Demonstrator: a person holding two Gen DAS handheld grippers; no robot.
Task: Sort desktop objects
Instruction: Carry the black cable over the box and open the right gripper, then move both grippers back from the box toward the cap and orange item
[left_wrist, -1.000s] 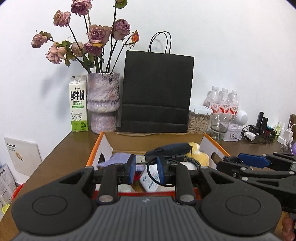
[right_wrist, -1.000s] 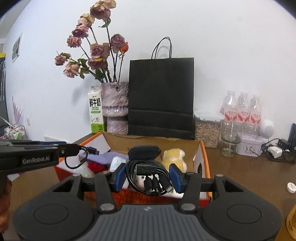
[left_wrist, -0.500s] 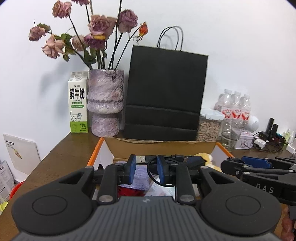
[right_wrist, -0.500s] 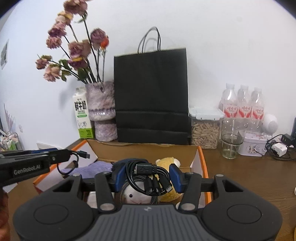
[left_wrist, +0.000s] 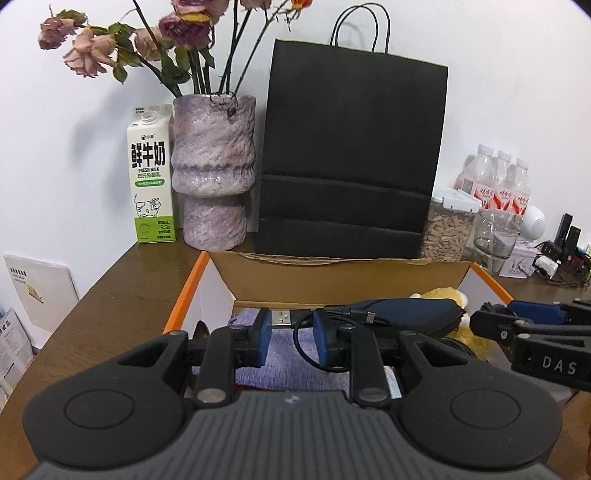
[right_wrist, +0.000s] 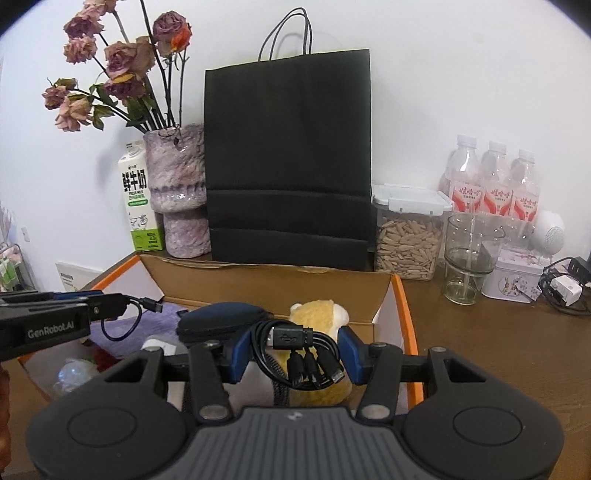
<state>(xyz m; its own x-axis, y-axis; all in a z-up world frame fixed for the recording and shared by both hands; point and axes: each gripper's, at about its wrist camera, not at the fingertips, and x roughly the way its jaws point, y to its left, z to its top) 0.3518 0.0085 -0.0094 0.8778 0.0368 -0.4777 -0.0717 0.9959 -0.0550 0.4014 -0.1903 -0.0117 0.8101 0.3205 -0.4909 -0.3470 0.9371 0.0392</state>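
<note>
My left gripper (left_wrist: 290, 338) is shut on a short black USB cable (left_wrist: 282, 317) and holds it over the open cardboard box (left_wrist: 340, 280). It also shows in the right wrist view (right_wrist: 107, 306), at the left. My right gripper (right_wrist: 293, 352) is shut on a coiled black multi-plug cable (right_wrist: 295, 343) above the box's (right_wrist: 273, 284) near right part. In the box lie a dark blue pouch (right_wrist: 218, 319), a yellow plush toy (right_wrist: 319, 312) and a purple cloth (left_wrist: 284, 363). My right gripper shows at the right in the left wrist view (left_wrist: 524, 325).
A black paper bag (left_wrist: 351, 162) stands behind the box, with a purple vase of dried roses (left_wrist: 214, 173) and a milk carton (left_wrist: 151, 177) to its left. To the right are a seed jar (right_wrist: 408, 236), a glass (right_wrist: 467, 258), water bottles (right_wrist: 493, 181) and chargers (right_wrist: 563, 284).
Both grippers, each holding its cable, have moved forward and lower over the box. The bag and vase look closer.
</note>
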